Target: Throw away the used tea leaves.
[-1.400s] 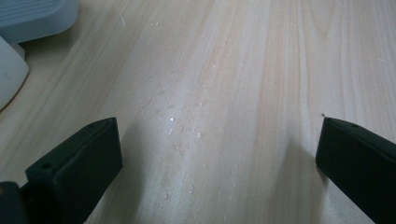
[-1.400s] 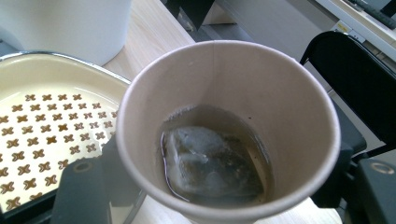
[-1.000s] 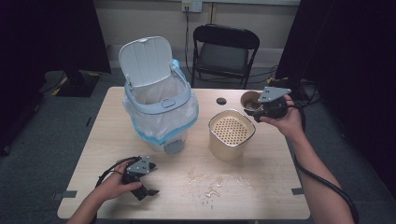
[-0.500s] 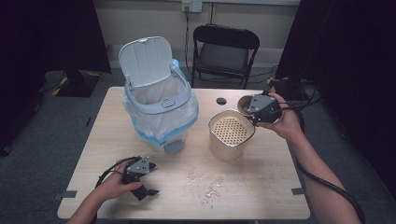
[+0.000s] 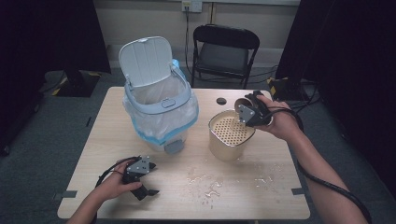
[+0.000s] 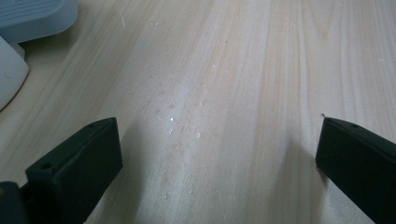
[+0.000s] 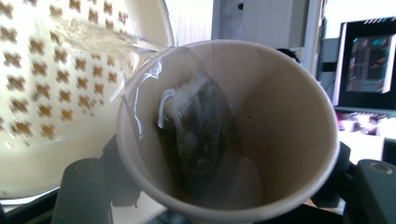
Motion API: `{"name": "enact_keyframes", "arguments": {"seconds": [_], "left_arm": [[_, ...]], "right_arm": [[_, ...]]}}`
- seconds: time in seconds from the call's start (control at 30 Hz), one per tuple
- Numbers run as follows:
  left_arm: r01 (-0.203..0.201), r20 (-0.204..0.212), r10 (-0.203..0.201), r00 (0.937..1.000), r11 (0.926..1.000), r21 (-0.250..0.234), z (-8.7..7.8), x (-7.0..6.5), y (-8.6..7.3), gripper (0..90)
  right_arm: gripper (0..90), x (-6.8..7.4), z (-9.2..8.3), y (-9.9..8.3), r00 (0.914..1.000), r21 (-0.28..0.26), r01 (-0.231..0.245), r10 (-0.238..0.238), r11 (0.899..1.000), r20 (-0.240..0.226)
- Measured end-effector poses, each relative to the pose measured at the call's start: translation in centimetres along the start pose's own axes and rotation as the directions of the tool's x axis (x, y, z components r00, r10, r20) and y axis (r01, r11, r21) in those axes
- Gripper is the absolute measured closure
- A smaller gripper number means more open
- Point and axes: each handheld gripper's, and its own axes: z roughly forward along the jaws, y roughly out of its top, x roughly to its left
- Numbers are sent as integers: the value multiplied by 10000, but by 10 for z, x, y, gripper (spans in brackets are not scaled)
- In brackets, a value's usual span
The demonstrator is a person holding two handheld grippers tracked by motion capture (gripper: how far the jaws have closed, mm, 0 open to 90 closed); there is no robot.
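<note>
Inside the right tool's (image 7: 219, 205) tilted cup (image 7: 280, 116), a teabag (image 7: 196, 135) shows.

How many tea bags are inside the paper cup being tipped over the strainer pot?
1. A single wet tea bag clings to the inside wall of the tilted paper cup, which the right gripper holds over the perforated pot. Another could be hidden beneath it.

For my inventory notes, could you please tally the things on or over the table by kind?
Lidded trash bins: 1
Strainer containers: 1
Paper cups: 1
Tea bags: 1
Small black caps: 1
Total: 5
</note>
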Motion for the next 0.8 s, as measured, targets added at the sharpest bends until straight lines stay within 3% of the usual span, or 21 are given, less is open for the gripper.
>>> {"name": "enact_keyframes", "arguments": {"seconds": [0.07, 0.1, 0.13, 0.2, 0.33, 0.4, 0.43, 0.47, 0.5, 0.53, 0.57, 0.6, 0.63, 0.67, 0.73, 0.8], "left_arm": [[-36, -49, 36, 10000, 10000, -3, 0, 0, 0, 0], [-30, -42, 30, 10000, 10000, -5, 0, 0, 0, 0], [-33, -49, 33, 10000, 10000, -5, 0, 0, 0, 0], [-30, -45, 30, 10000, 10000, -3, 0, 0, 0, 0], [-30, -38, 30, 10000, 10000, -6, 0, 0, 0, 0], [-30, -49, 30, 10000, 10000, -4, 0, 0, 0, 0], [-33, -59, 33, 10000, 10000, -6, 0, 0, 0, 0], [-21, -46, 21, 10000, 10000, -16, 0, 0, 0, 0], [-21, -46, 21, 10000, 10000, -16, 0, 0, 0, 0], [-35, -60, 35, 10000, 10000, -6, 0, 0, 0, 0], [-30, -40, 30, 10000, 10000, -1, 0, 0, 0, 0], [-32, -38, 32, 10000, 10000, -1, 0, 0, 0, 0], [-35, -44, 35, 10000, 10000, 0, 0, 0, 0, 0], [-29, -45, 29, 10000, 10000, -5, 0, 0, 0, 0], [-37, -47, 37, 10000, 10000, 1, 0, 0, 0, 0], [-6, -9, 6, 10000, 10000, -1, 0, 0, 0, 0]], "right_arm": [[291, 6, 1, 7, 9925, 492, 1152, -1170, 9921, 350], [291, 7, 2, 9, 9815, 706, 1787, -1828, 9814, 571], [291, 10, 2, 12, 9647, 923, 2444, -2516, 9653, 773], [291, 12, 2, 16, 9410, 1109, 3170, -3270, 9419, 877], [291, 14, -1, 18, 9027, 1534, 3801, -4020, 9121, 1535], [290, 13, -2, 18, 9018, 1459, 3791, -4002, 9138, 1629], [289, 12, -3, 18, 9053, 1494, 3708, -3927, 9166, 1620], [288, 6, -4, 17, 9420, 1152, 2969, -3105, 9479, 1275], [288, 6, -4, 17, 9420, 1152, 2969, -3105, 9479, 1275], [287, 1, -4, 14, 9670, 804, 2248, -2324, 9711, 1040], [287, -2, -6, 11, 9920, 430, 998, -1028, 9941, 733], [287, -7, -7, 7, 9972, 55, 321, -324, 9995, 680], [286, -15, -8, 0, 9955, -381, -935, 940, 9949, 112], [285, -18, -7, -3, 9919, -571, -1268, 1269, 9903, -19], [285, -21, -7, -10, 9769, -762, -2114, 2083, 9744, -470], [284, -23, -7, -16, 9492, -1016, -3102, 3020, 9452, -878]]}}
